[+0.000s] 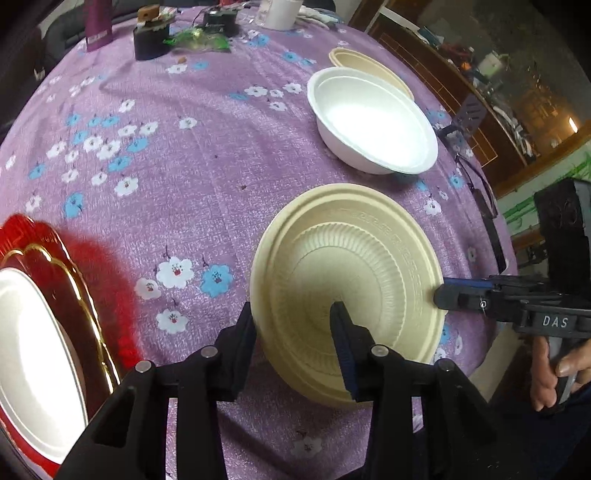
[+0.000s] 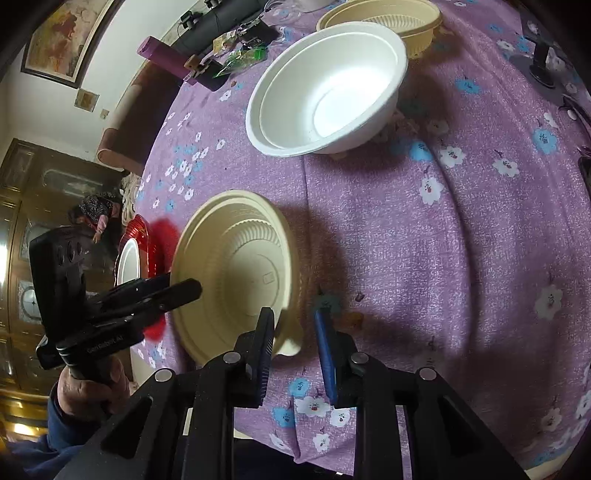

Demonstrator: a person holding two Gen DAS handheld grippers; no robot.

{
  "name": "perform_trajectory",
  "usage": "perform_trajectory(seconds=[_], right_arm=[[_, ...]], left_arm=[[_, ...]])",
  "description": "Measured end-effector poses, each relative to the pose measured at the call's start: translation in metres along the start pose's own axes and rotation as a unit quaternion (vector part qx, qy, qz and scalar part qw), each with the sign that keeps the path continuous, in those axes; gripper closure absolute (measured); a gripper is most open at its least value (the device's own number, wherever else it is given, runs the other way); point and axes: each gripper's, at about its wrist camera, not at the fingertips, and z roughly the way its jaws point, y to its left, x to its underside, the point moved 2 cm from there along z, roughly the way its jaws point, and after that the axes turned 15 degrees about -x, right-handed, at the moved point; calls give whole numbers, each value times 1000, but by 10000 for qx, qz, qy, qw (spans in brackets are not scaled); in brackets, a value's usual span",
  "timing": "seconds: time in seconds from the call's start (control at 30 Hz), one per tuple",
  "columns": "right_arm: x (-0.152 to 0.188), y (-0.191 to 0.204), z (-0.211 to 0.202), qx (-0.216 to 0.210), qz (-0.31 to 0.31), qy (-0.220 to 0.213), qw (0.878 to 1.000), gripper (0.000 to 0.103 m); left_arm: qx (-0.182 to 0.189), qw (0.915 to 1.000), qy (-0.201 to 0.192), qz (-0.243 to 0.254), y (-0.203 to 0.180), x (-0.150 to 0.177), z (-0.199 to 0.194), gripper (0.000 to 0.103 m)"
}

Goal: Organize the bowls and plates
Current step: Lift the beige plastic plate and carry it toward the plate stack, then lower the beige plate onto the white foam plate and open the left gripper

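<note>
A beige ribbed plate sits tilted near the table's front edge; it also shows in the right wrist view. My left gripper is open, its jaws straddling the plate's near rim. My right gripper is open, straddling the plate's opposite rim and tab; it shows in the left wrist view. A white bowl stands behind the plate, also in the right wrist view. A beige bowl stands beyond it. A white plate lies on a red plate at the left.
A purple floral tablecloth covers the round table. Clutter stands at the far side: a purple bottle, a dark jar, green wrappers, a white cup. Glasses lie near the right edge.
</note>
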Motion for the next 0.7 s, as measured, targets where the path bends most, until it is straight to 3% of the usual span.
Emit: perform_trajectory(seconds=[0.07, 0.7], right_arm=[[2, 5, 1, 160, -128, -35, 9998, 83], [-5, 31, -2, 207, -598, -232, 9977, 83]], left_arm=[[-34, 10000, -53, 18, -1, -1, -2, 64], [-505, 9963, -690, 64, 8, 0, -37, 64]])
